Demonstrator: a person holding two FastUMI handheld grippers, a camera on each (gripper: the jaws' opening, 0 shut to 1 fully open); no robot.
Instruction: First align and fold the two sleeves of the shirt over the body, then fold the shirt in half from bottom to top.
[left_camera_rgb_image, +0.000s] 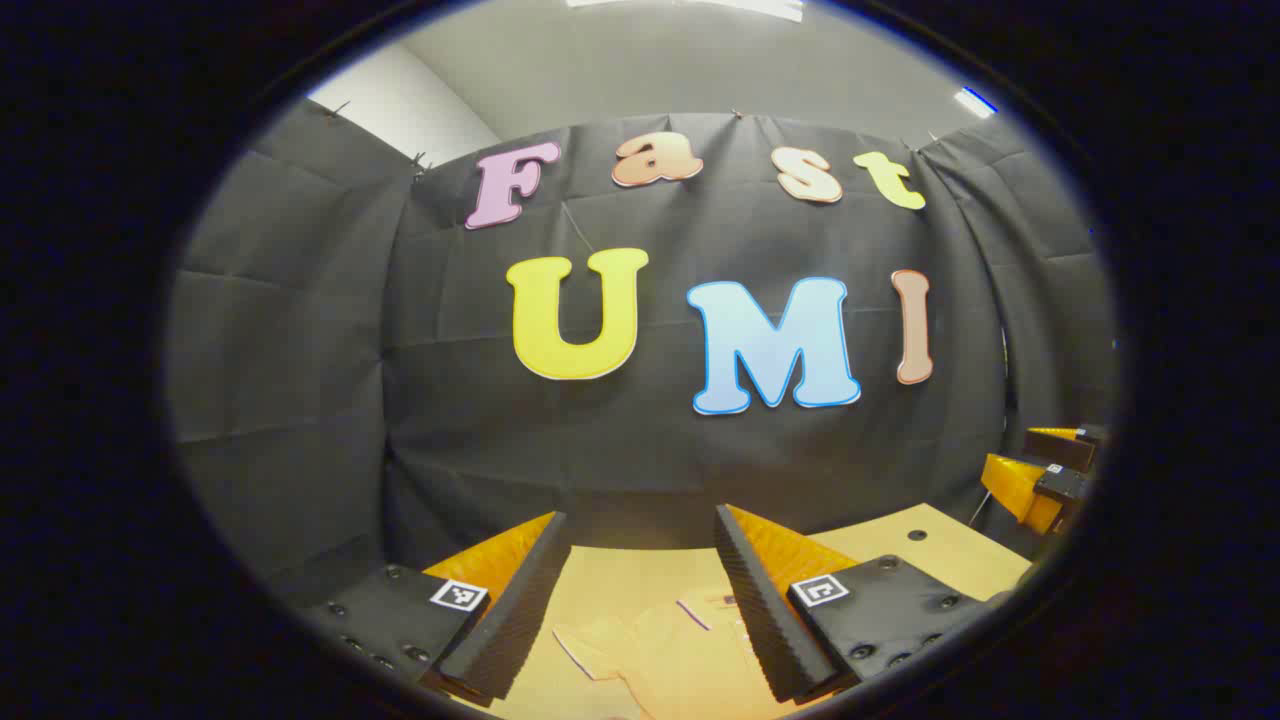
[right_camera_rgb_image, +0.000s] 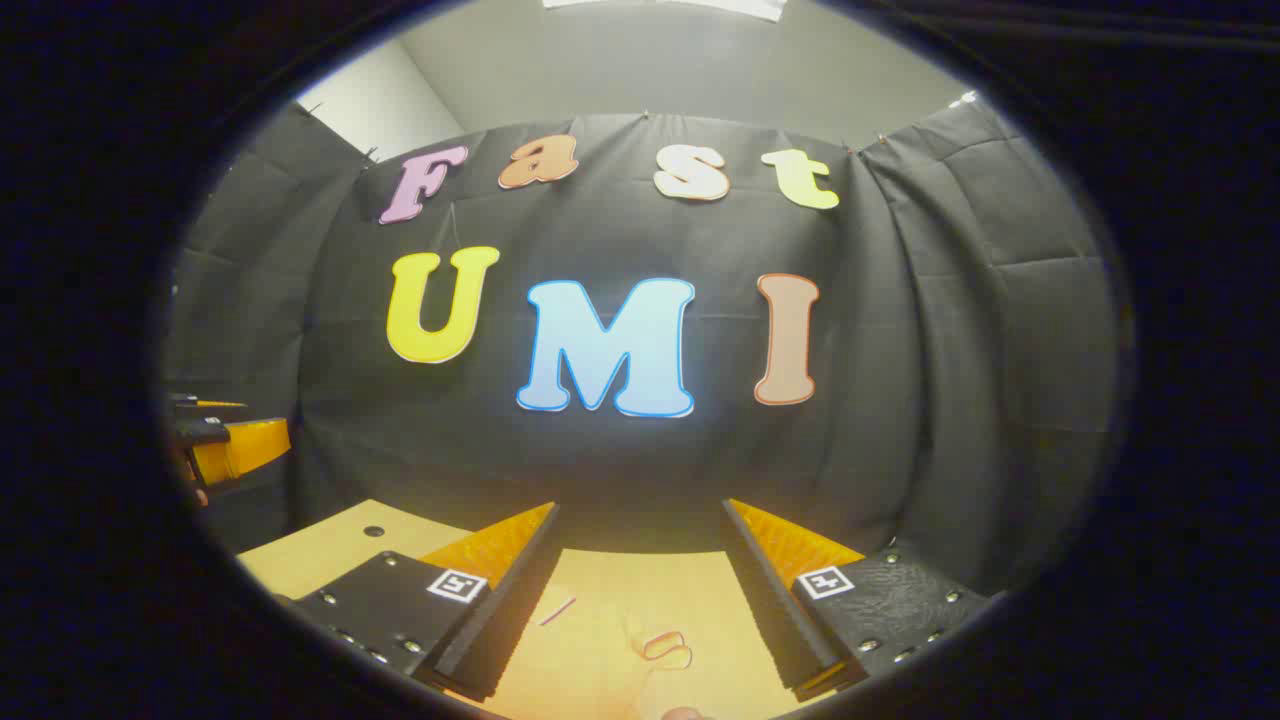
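Above the table's (left_camera_rgb_image: 940, 545) near edge, both grippers (left_camera_rgb_image: 640, 590) (right_camera_rgb_image: 640, 590) are hovering wide over the shirt (left_camera_rgb_image: 680, 650), risking a grab through several layers.

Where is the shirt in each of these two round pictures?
Left gripper view: the shirt lies at bottom centre on the table, between the left gripper fingers.
Right gripper view: it lies at bottom centre, between the right gripper fingers.
Shared landmark: the black cloth wall behind the table.
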